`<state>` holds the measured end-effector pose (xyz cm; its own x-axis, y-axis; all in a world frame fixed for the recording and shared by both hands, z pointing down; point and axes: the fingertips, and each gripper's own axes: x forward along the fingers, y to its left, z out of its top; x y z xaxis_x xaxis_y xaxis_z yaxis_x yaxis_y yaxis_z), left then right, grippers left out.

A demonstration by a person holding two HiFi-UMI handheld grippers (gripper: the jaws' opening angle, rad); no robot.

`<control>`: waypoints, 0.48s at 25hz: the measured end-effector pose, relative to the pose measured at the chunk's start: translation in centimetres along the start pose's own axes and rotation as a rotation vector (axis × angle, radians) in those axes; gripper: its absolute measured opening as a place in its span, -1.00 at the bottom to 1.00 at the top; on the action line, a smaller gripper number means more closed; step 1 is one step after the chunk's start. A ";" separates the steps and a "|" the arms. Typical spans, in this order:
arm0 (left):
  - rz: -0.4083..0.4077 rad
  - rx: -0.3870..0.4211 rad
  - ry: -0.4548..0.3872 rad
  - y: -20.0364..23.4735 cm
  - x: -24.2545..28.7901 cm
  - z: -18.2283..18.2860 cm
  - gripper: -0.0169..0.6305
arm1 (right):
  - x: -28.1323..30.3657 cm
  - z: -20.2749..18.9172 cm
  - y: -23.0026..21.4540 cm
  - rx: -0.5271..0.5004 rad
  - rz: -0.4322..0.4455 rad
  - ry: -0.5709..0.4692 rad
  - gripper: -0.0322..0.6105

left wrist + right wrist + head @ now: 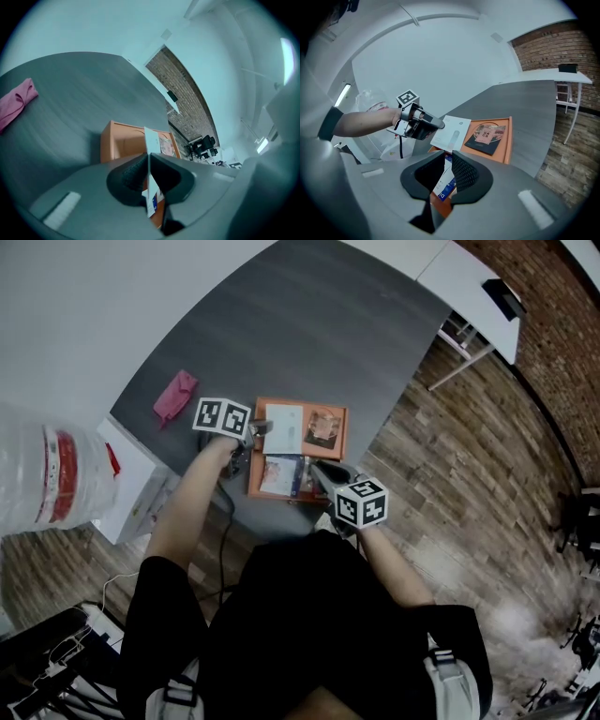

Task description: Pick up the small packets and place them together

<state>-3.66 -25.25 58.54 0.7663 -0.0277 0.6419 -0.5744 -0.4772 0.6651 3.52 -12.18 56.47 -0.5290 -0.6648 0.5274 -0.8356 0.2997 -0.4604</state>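
An orange tray (pixel 345 435) sits at the near edge of the grey table (pixel 309 324). My left gripper (pixel 255 430) is shut on a white packet (pixel 284 427) and holds it over the tray's left half; in the left gripper view that white packet (pixel 151 140) shows edge-on between the jaws. A dark packet with a red picture (pixel 323 427) lies in the tray's far right part. My right gripper (pixel 315 469) is shut on a blue-and-white packet (pixel 444 180) at the tray's near side. From the right gripper view the left gripper (pixel 436 123) holds the white packet (pixel 452 133) above the tray (pixel 506 140).
A pink cloth (pixel 174 396) lies on the table left of the tray. A large water bottle (pixel 47 479) and a white box (pixel 131 498) stand at the left, off the table. A white table (pixel 469 287) and brick wall are at the far right.
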 end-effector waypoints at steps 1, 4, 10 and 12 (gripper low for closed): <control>-0.003 -0.004 0.000 0.1 0.1 0.2 -0.89 | 0.0 -0.1 -0.1 0.003 -0.003 0.002 -0.74; 0.000 -0.005 0.001 0.5 0.4 0.7 -0.89 | 0.1 -0.1 -0.4 0.012 -0.009 0.003 -0.74; 0.040 0.014 0.054 1.7 0.7 0.4 -0.89 | 0.7 0.1 -0.4 0.013 -0.013 0.004 -0.74; 0.067 0.014 0.064 2.3 0.7 0.1 -0.88 | 0.8 0.2 -0.3 0.012 -0.012 0.002 -0.74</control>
<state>-4.41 -26.48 60.49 0.7062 -0.0042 0.7080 -0.6191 -0.4888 0.6146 3.36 -12.98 56.86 -0.5190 -0.6669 0.5347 -0.8403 0.2833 -0.4623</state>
